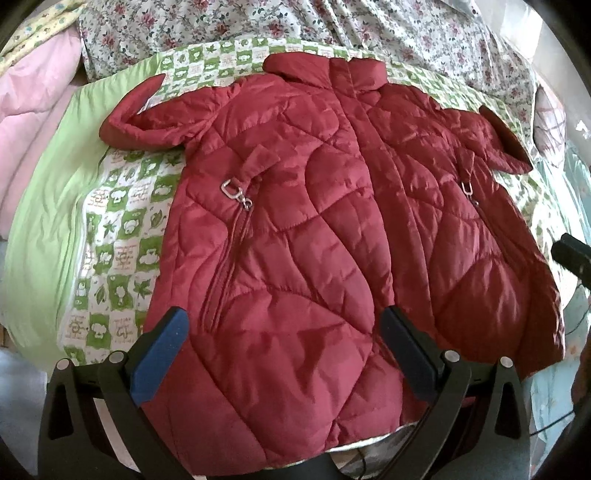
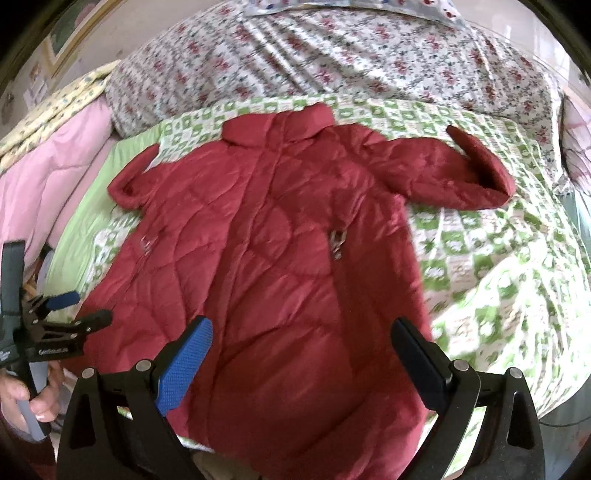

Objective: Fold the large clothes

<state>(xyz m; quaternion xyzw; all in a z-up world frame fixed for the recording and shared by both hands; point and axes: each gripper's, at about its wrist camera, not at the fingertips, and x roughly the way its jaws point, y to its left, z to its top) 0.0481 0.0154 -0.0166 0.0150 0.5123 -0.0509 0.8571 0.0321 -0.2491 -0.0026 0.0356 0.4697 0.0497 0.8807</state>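
Red quilted jacket (image 1: pixel 314 229) lies spread face up on the bed, collar (image 1: pixel 325 68) toward twelve o'clock and hem toward six, closed down the middle; both sleeves are bent, the cuffs turned up beside the shoulders, one at about ten o'clock (image 1: pixel 125 122), the other at about two (image 1: pixel 506 147); a metal zip pull (image 1: pixel 236 194) sits on each front panel. Under it is a green-and-white checked sheet (image 1: pixel 122 229); a floral quilt (image 1: pixel 332 26) is bunched beyond the collar at twelve o'clock, and pink bedding (image 1: pixel 33 122) lies off at nine.

Left hand-held gripper (image 1: pixel 282 326) hovers over the hem end of the jacket, fingers spread wide with only fabric showing between them, grasping nothing; whether the tips touch the cloth I cannot tell. Right hand-held gripper (image 2: pixel 301 341) is likewise released, fingers parted above the lower front of the jacket, nearer its four o'clock side. In the right wrist view the left one appears at eight o'clock, gripped by a hand (image 2: pixel 22 402) just off the jacket's edge.
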